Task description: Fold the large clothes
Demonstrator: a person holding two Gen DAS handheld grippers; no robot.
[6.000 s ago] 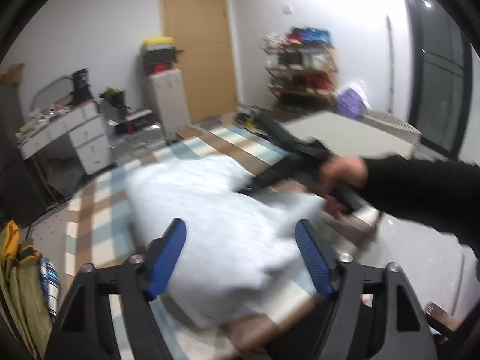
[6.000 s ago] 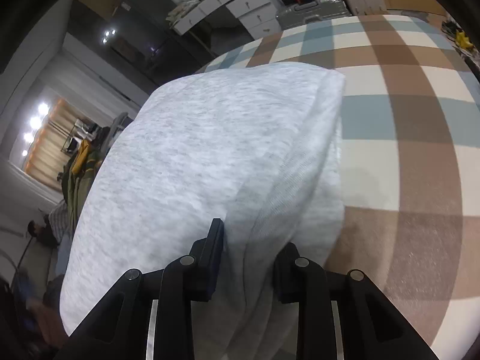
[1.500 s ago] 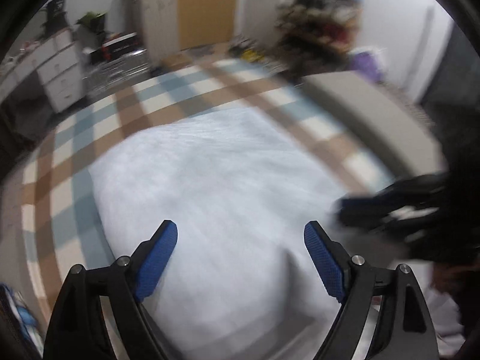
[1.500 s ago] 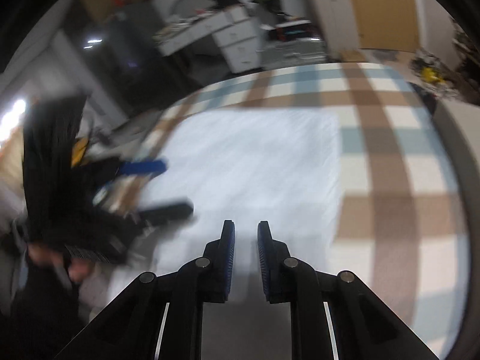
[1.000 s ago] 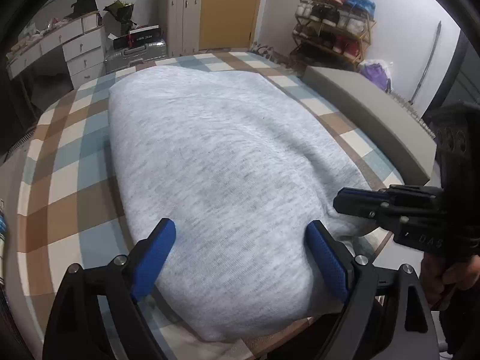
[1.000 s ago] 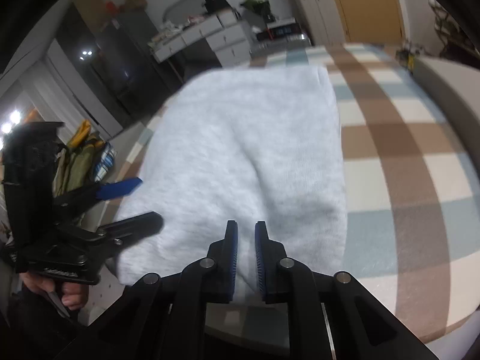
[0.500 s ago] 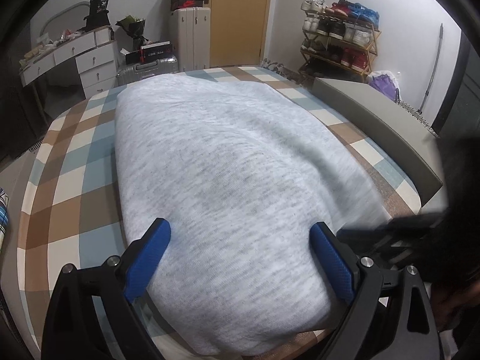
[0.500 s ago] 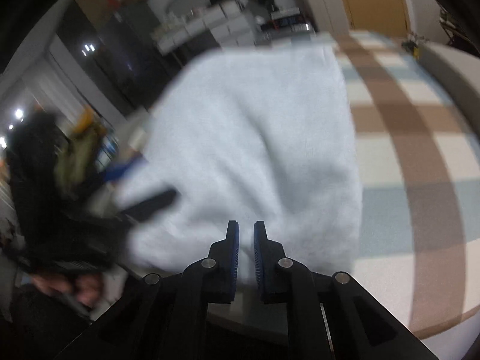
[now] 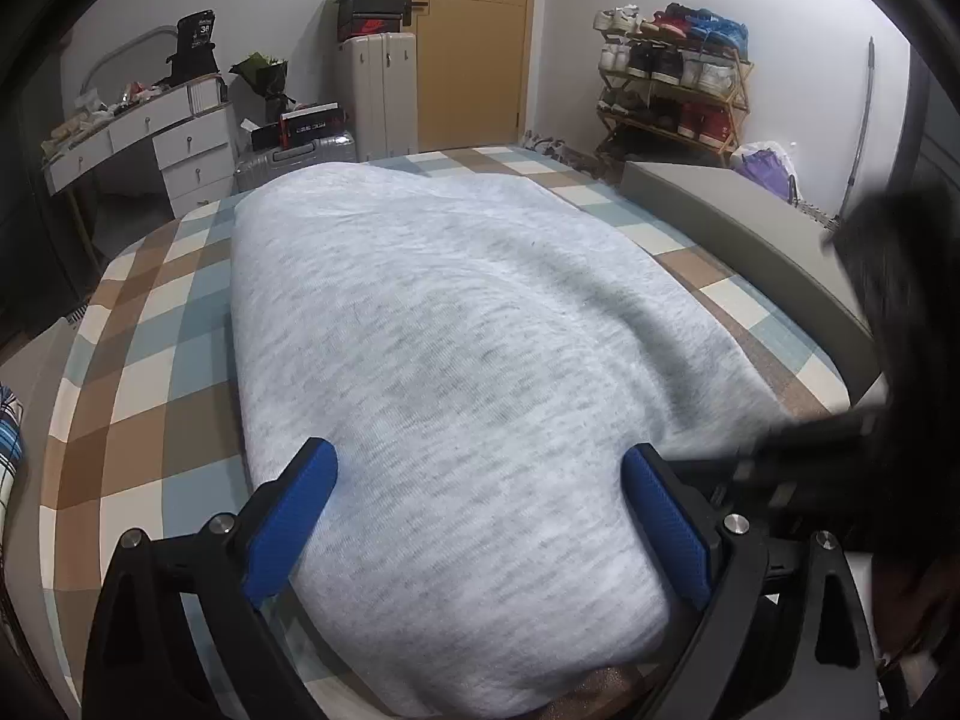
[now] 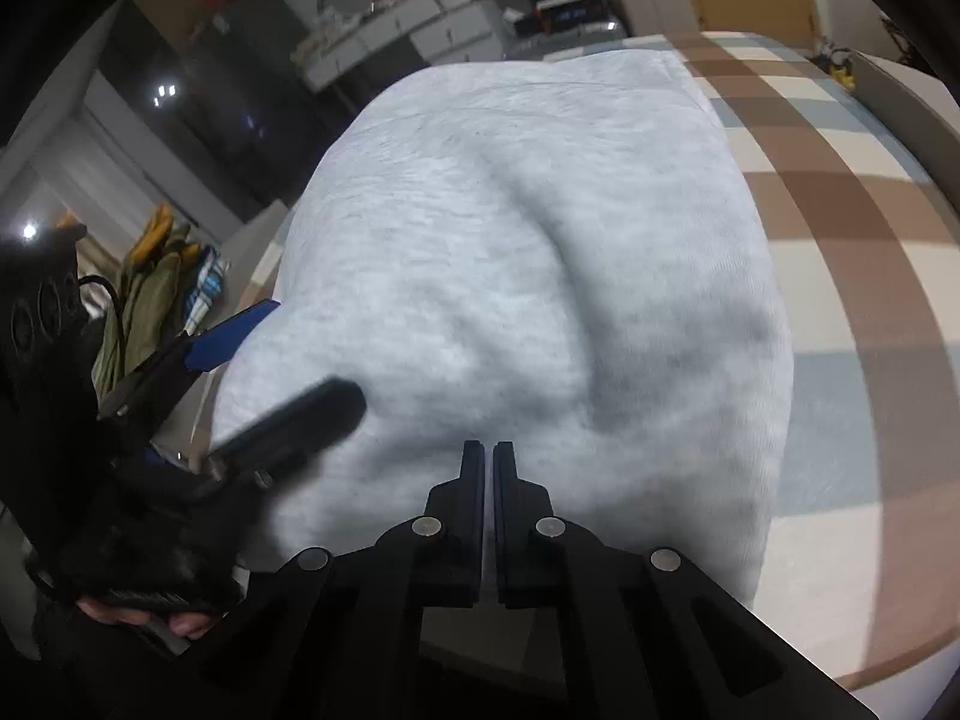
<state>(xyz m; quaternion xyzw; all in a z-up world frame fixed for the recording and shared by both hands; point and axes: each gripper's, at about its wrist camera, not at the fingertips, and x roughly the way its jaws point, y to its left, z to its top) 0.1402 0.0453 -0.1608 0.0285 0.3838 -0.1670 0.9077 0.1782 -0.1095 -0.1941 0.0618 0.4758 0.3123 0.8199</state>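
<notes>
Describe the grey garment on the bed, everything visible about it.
The grey garment is heathered light-grey knit, thick and soft-looking, folded into a long rounded-edged slab. It lies flat on the checked bedspread, a shallow crease running across its right part. Its near end sits between the left gripper's open blue pads.

A folded grey garment [image 9: 444, 324] lies lengthwise on the bed [image 9: 150, 372], reaching from its near edge almost to the far edge, with checked cover showing along both sides. The left claw [image 9: 480, 504] hovers wide open over the garment's near end, blue pads apart from the fabric. At the bed's right edge the right claw [image 9: 804, 444] appears dark and blurred, touching the garment's near right corner.
</notes>
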